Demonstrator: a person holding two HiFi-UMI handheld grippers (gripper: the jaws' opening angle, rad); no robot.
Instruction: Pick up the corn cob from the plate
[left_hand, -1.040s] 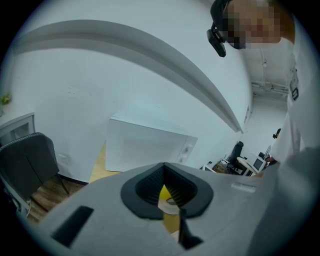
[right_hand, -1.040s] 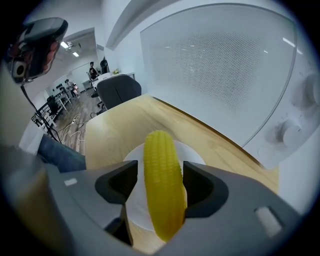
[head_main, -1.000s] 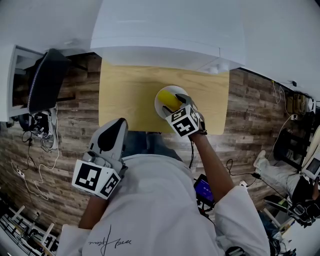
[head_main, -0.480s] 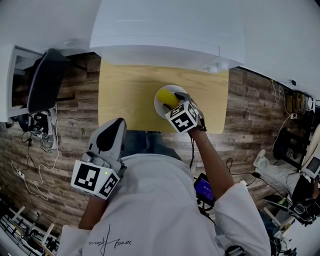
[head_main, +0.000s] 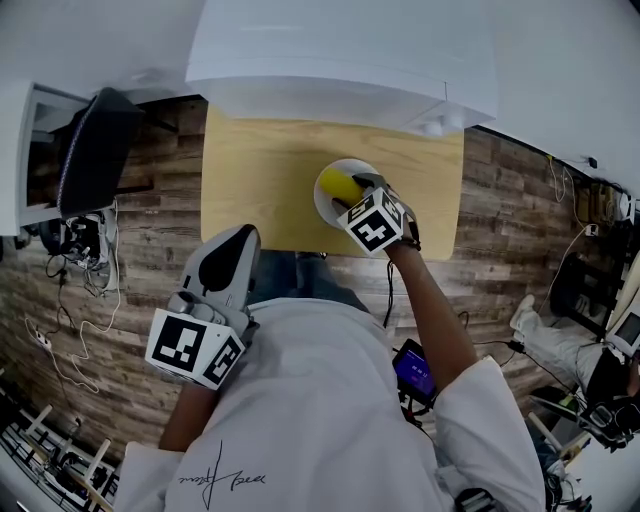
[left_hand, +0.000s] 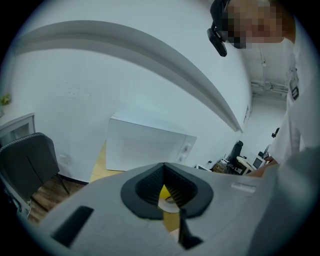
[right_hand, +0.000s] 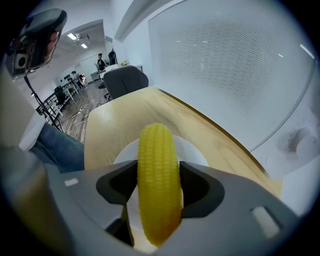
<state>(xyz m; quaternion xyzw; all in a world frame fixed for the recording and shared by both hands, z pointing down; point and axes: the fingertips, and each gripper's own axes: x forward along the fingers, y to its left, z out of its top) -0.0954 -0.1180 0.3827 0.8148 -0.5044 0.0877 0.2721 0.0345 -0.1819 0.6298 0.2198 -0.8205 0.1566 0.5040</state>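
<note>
Head view: my right gripper (head_main: 352, 196) has edged forward over the white plate (head_main: 322, 203) in the last second, its marker cube now nearer the far side of the wooden table (head_main: 260, 175); the corn cob (head_main: 337, 184) has shifted with it, which I read as the grasp taking hold; my left gripper (head_main: 238, 244) hangs off the table's near edge, much where it was, well apart from the plate.

Left gripper view: these jaws are pressed together with nothing between them; only a sliver of yellow cob and plate rim shows through the hollow of the pads, far off.

Right gripper view: the jaws pinch the corn cob (right_hand: 158, 165) at mid-length, one pad against each flank, the cob standing along the jaws with the plate (right_hand: 196, 148) behind and below it; whether its lower end has cleared the plate I cannot tell; my judgement is that the grip is made and only the lift remains, and a smooth, rounded cob could slip if raised fast.
</note>
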